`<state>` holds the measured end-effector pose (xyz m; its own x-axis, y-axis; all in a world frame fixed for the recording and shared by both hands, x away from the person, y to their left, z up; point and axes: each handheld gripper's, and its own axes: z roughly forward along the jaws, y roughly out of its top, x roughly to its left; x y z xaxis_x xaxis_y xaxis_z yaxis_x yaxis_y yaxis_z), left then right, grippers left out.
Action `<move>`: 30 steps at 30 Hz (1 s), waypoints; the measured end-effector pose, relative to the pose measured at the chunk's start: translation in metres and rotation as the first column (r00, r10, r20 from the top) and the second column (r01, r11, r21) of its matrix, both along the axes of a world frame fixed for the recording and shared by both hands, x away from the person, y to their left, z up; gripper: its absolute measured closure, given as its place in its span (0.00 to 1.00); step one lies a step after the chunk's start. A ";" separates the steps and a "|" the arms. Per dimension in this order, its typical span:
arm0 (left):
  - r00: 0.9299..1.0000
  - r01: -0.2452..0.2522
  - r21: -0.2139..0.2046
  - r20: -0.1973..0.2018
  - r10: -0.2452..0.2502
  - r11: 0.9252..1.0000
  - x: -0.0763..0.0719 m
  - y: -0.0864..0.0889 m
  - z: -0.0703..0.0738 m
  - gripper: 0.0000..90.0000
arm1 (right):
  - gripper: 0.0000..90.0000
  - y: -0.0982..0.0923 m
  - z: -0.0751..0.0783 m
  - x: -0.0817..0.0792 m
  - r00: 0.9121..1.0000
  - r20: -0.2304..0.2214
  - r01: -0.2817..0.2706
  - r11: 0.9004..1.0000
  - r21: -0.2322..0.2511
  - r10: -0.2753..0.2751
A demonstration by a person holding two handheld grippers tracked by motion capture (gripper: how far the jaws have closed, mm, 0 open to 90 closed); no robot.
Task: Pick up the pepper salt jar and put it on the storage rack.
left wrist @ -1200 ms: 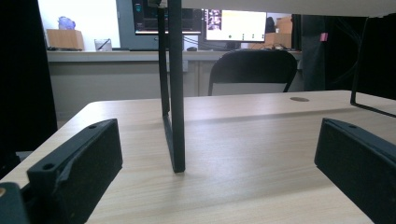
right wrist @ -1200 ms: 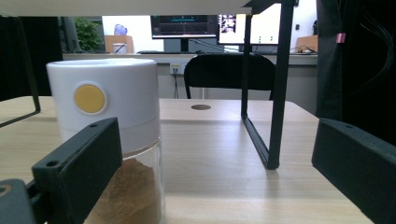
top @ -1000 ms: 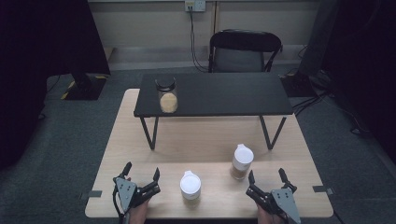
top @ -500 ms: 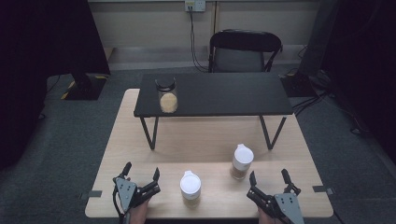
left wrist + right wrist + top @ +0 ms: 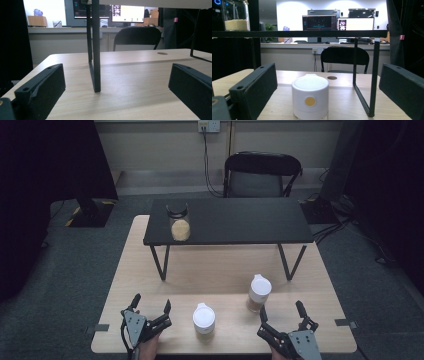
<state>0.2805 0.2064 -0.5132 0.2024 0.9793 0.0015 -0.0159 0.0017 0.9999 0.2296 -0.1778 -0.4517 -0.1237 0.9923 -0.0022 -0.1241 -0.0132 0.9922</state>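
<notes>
At table front edge: L tool & R tool, jaws wide, empty.

No legible text, label, brand or number anywhere. Far monitors lit, their screen contents too small and blurred to read. Plain orange dot, no lettering, on the near white-lidded jar. Pink tag at far right, unreadable.
</notes>
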 end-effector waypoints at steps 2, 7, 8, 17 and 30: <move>1.000 0.000 0.000 0.000 0.000 1.000 0.000 0.000 0.000 0.00 | 0.00 0.004 0.002 -0.001 1.000 0.002 -0.006 1.000 0.001 0.006; 1.000 -0.001 0.000 0.000 0.001 1.000 0.000 0.000 0.000 0.00 | 0.00 0.016 0.012 -0.006 0.999 0.006 -0.036 0.999 -0.004 0.036; 1.000 -0.001 0.000 0.000 0.001 1.000 0.000 0.000 0.000 0.00 | 0.00 0.018 0.014 -0.007 0.999 0.011 -0.044 0.999 -0.006 0.044; 1.000 -0.001 -0.001 0.000 0.001 1.000 0.000 0.000 0.000 0.00 | 0.00 0.041 0.020 -0.013 0.995 0.008 -0.103 0.995 -0.017 0.103; 1.000 0.000 0.000 0.000 0.000 1.000 0.000 0.000 0.000 0.00 | 0.00 0.089 0.023 -0.017 0.978 -0.019 -0.207 0.974 -0.087 0.206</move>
